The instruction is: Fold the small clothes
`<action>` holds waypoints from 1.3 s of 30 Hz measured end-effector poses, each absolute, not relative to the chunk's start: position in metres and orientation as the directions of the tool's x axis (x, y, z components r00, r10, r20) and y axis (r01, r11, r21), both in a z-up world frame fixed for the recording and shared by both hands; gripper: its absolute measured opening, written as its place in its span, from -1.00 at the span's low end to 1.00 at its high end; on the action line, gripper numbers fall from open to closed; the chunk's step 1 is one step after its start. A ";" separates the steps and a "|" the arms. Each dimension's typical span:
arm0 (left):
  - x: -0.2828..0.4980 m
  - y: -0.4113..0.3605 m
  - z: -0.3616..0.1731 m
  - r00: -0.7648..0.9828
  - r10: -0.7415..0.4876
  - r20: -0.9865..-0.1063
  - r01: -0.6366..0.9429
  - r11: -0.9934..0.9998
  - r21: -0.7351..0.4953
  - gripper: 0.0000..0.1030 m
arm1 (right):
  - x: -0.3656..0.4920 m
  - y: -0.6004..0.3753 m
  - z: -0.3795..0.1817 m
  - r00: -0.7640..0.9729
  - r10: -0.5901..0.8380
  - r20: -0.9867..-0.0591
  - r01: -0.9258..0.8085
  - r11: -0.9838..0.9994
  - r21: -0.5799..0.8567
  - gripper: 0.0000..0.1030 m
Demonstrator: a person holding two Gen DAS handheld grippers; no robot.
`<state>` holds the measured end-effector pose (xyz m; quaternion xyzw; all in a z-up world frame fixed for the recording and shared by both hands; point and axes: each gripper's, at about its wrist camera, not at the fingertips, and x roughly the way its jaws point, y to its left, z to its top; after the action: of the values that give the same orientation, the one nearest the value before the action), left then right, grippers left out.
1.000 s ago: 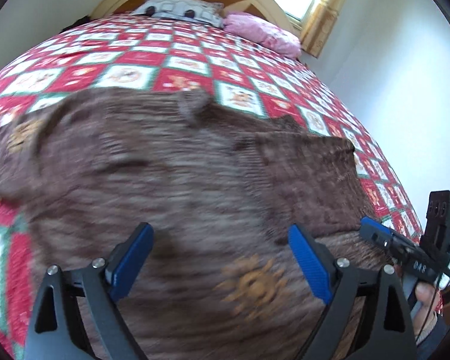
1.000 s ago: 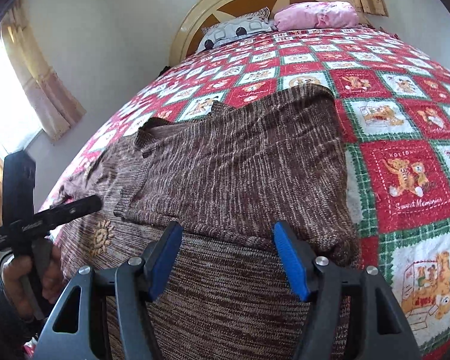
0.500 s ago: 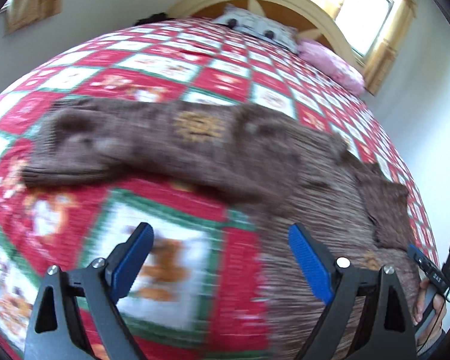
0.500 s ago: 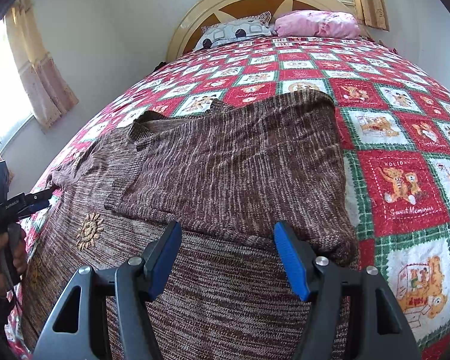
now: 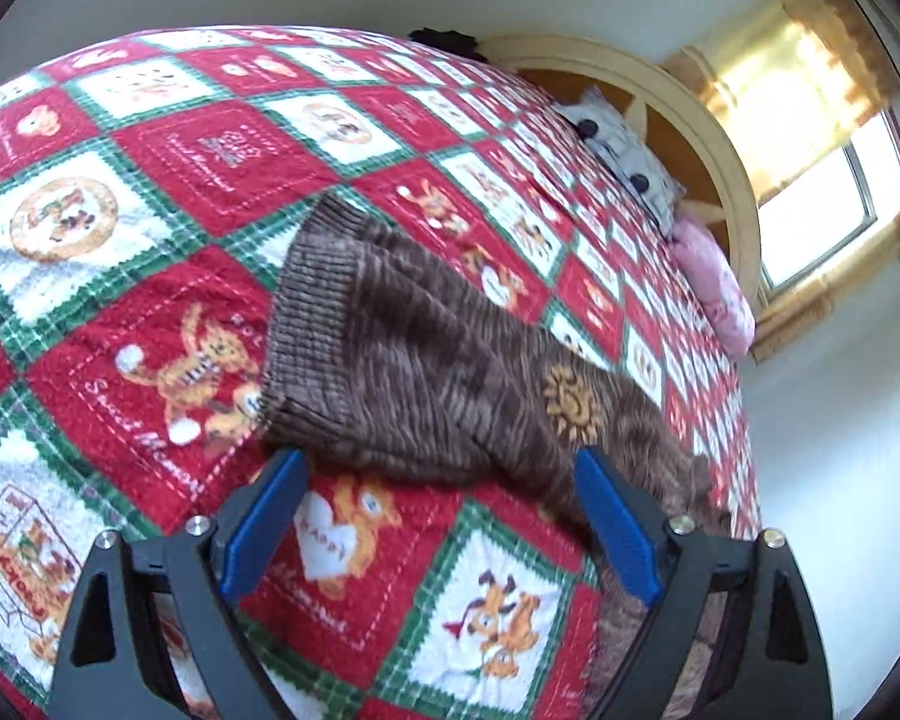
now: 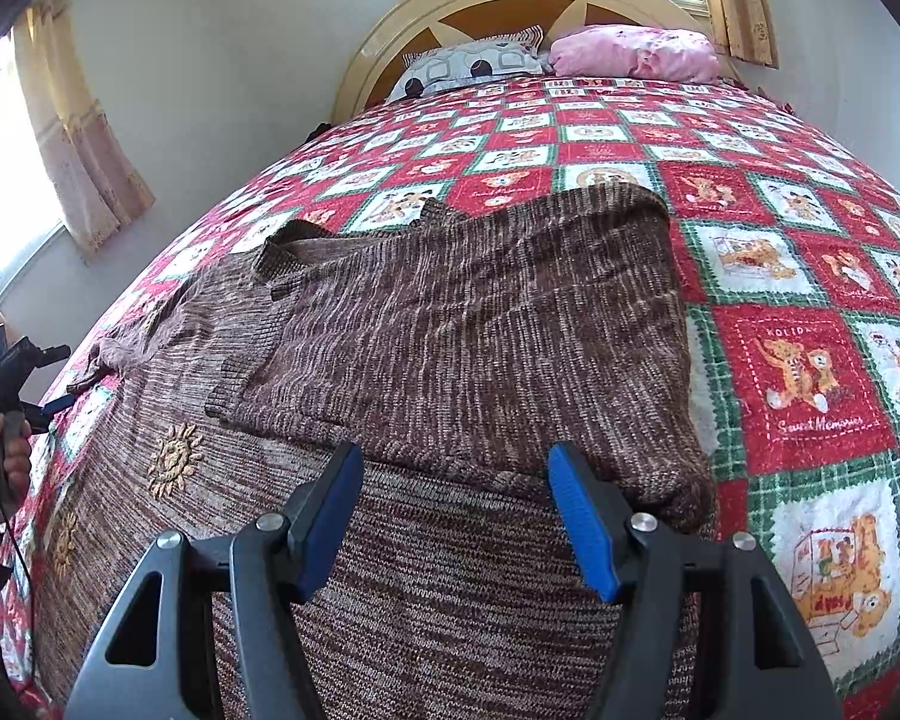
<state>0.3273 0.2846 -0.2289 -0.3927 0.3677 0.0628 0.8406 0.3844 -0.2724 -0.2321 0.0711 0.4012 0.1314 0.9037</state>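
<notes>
You are hovering your left gripper [image 5: 438,534] with jaws wide and empty, just near the ribbed cuff [image 5: 312,324] of the brown knitted sweater [image 6: 450,324] lying across the red patchwork quilt [image 6: 810,360]. Your right gripper [image 6: 456,516] is hanging unclenched over the folded right sleeve [image 6: 480,360]. Biting low risks pinching quilt along with cuff.

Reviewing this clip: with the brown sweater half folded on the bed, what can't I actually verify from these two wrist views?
- Sweater hem: cut off by the right wrist view's bottom edge, behind the right gripper.
- Sleeve underside: hidden by its own cloth in the left wrist view.
- Left gripper seen from the right wrist view: at the frame's left edge, too small to read its jaws.
- Quilt lettering: blurred.
</notes>
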 end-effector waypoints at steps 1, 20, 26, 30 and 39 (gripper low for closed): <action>0.330 0.284 -0.230 0.721 -0.181 -0.669 -0.398 0.681 -0.614 0.79 | 0.384 -0.272 -0.232 0.644 0.294 -0.706 -0.180 0.956 0.233 0.26; 0.331 0.334 -0.251 0.765 -0.125 -0.631 -0.442 0.611 -0.657 -0.83 | 0.384 -0.272 -0.231 0.646 0.300 -0.701 -0.180 0.953 0.243 0.26; 0.320 0.344 -0.252 0.779 -0.091 -0.620 -0.462 0.585 -0.666 -0.83 | 0.384 -0.273 -0.231 0.646 0.300 -0.701 -0.180 0.953 0.242 0.26; 0.320 0.340 -0.252 0.782 -0.083 -0.618 -0.459 0.594 -0.661 -0.79 | 0.384 -0.273 -0.231 0.647 0.301 -0.701 -0.180 0.953 0.243 0.26; 0.328 0.344 -0.254 0.791 -0.115 -0.601 -0.441 0.574 -0.690 -0.81 | 0.384 -0.273 -0.231 0.649 0.304 -0.698 -0.179 0.952 0.248 0.26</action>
<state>0.3279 0.3443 -0.2537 -0.4511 0.3082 0.0979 0.8318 0.3842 -0.2728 -0.2311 0.0787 0.3973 0.1335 0.9045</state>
